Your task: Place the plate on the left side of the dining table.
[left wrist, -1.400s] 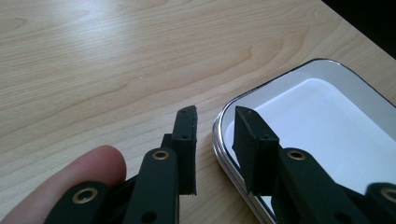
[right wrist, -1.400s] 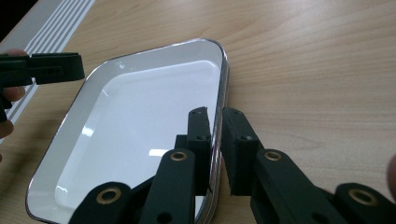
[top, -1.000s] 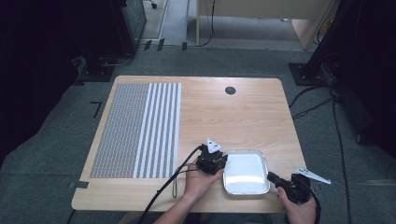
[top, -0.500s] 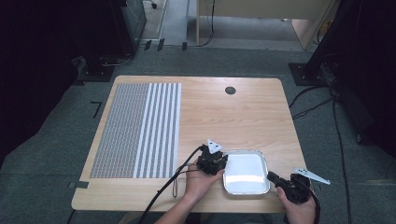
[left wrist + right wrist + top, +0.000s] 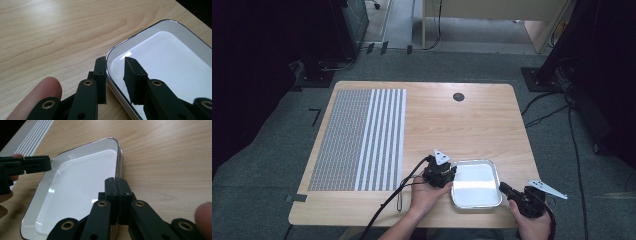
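A shallow white metal tray [image 5: 474,200] lies near the table's front edge, between my two grippers. My left gripper [image 5: 450,175] is at its left rim. In the left gripper view the left gripper [image 5: 115,60] is open and straddles the tray rim [image 5: 111,50], one jaw outside on the wood, the other over the white inside. My right gripper [image 5: 504,188] meets the tray's right rim. In the right gripper view the right gripper [image 5: 116,179] is shut, and the tray rim [image 5: 117,152] runs straight in between the jaws. The left gripper [image 5: 35,163] shows across the tray.
A grey and white striped mat [image 5: 357,140] covers the left part of the wooden table [image 5: 462,125]. A black round grommet [image 5: 458,96] sits near the far edge. The left gripper's cable [image 5: 387,202] trails off the front edge. Cables cross the floor at the right.
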Demonstrator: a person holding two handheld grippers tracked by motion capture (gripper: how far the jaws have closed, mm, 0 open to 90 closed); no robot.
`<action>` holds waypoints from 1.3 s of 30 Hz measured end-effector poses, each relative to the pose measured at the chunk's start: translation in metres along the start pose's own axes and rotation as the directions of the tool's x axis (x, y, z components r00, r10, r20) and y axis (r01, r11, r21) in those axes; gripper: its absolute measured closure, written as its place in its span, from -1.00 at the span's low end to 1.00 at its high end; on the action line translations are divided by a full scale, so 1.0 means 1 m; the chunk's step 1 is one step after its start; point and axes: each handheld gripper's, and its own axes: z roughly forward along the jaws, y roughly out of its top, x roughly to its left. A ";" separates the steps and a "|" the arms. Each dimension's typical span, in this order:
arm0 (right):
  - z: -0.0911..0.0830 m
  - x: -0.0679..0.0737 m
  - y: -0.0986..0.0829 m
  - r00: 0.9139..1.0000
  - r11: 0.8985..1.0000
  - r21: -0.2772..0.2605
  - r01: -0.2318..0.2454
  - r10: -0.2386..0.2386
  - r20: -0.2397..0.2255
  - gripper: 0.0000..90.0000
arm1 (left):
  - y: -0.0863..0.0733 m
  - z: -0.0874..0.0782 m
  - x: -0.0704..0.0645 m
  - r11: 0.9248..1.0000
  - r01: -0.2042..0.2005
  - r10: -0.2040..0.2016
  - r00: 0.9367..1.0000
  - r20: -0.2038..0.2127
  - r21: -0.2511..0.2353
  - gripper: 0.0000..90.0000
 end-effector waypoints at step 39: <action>0.003 -0.019 0.002 0.976 0.984 0.001 -0.177 0.176 -0.127 0.87 | -0.002 -0.005 -0.004 1.000 0.025 -0.025 0.999 0.026 0.003 0.54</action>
